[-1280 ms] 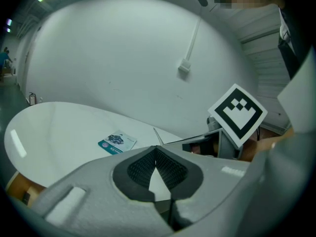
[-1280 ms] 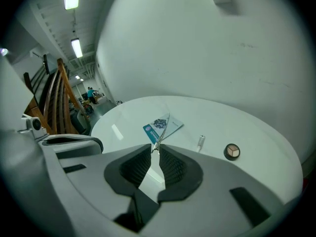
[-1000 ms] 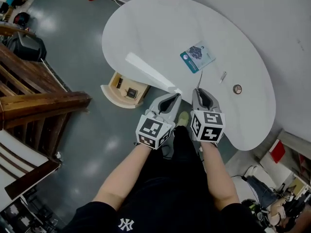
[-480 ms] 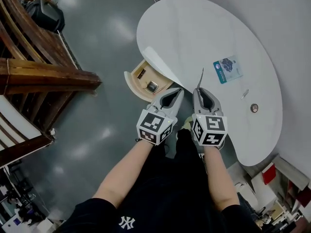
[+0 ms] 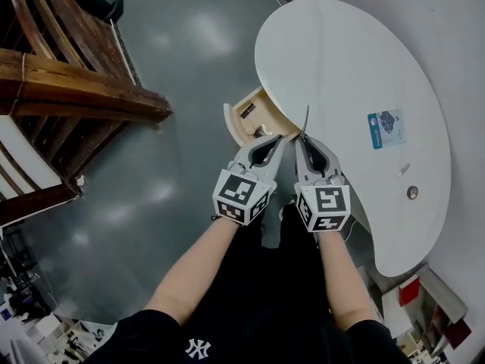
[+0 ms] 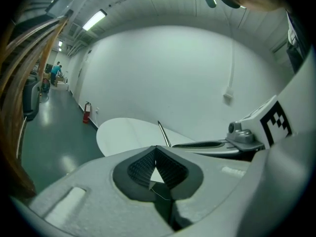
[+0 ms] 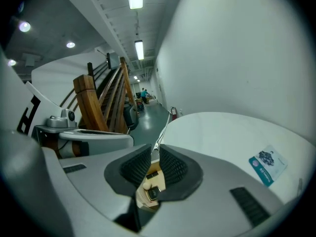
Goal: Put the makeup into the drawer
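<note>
The table (image 5: 341,67) hides half the drawer (image 5: 244,121), its contents too small to tell.

Glossy white oval table (image 5: 341,59), pale wooden drawer (image 5: 231,123), shiny grey-green floor (image 5: 174,59). The light grey left gripper (image 5: 279,141) and right gripper (image 5: 301,137) both wear black-and-white square-marker cubes. The thin makeup stick (image 5: 305,120) looks silvery, I think. Teal-and-white packet (image 5: 385,129) too.

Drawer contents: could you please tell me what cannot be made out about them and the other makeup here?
Drawer items: too small in head view; right claw blocks most in its own view.
Thin stick in right claw: too thin to name, any view.
Round item: too small, head view.
</note>
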Tool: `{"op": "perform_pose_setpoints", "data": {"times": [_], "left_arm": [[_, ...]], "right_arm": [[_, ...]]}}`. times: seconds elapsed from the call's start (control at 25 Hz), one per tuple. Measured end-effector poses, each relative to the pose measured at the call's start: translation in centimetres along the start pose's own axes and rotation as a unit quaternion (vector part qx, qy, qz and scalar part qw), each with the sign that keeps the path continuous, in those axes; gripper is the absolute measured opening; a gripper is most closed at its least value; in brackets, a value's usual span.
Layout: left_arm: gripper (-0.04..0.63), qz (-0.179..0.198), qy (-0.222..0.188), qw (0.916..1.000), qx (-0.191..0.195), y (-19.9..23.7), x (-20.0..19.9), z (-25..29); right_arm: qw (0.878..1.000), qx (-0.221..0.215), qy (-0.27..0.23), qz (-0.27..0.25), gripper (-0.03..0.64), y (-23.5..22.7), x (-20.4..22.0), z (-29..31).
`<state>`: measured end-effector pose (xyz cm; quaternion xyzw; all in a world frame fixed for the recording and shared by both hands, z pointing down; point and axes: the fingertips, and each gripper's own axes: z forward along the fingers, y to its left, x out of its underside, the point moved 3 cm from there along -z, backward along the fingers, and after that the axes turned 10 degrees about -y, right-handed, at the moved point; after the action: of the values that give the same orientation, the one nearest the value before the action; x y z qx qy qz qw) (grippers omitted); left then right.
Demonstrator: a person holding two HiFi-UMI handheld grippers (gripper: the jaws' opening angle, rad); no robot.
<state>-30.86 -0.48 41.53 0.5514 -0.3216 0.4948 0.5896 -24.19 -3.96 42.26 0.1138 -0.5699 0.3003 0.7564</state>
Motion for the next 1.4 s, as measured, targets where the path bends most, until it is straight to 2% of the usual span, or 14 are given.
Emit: {"op": "perform_pose_setpoints", "data": {"times": [0.24, 0.36, 0.64, 1.08, 1.4], "left_arm": [[0.011, -0.001, -0.003, 0.9996, -0.029, 3.8, 0.7, -1.5], [0.011, -0.013, -0.005, 0.9991, -0.040, 5.3, 1.4, -2.0], [0.009, -0.022, -0.011, 0.9987, -0.044, 7.2, 3.9, -1.1], [0.011, -0.036, -0.012, 0.9980, -0.050, 9.8, 8.3, 1.7], [0.010, -0.037, -0.022, 0.9973, -0.059, 11.3, 9.7, 3.0]], "right_arm": [[0.999, -0.041, 0.010, -0.029, 0.063, 3.1, 1.6, 3.3], [0.997, -0.060, 0.015, -0.040, 0.063, 4.2, 2.7, 4.3], [0.993, -0.097, 0.041, -0.051, 0.063, 4.4, 7.2, 6.9], [0.991, -0.096, 0.080, -0.056, 0.063, 2.2, 14.1, 11.1], [0.986, -0.086, 0.128, -0.062, 0.063, 0.9, 17.5, 13.7]]}}
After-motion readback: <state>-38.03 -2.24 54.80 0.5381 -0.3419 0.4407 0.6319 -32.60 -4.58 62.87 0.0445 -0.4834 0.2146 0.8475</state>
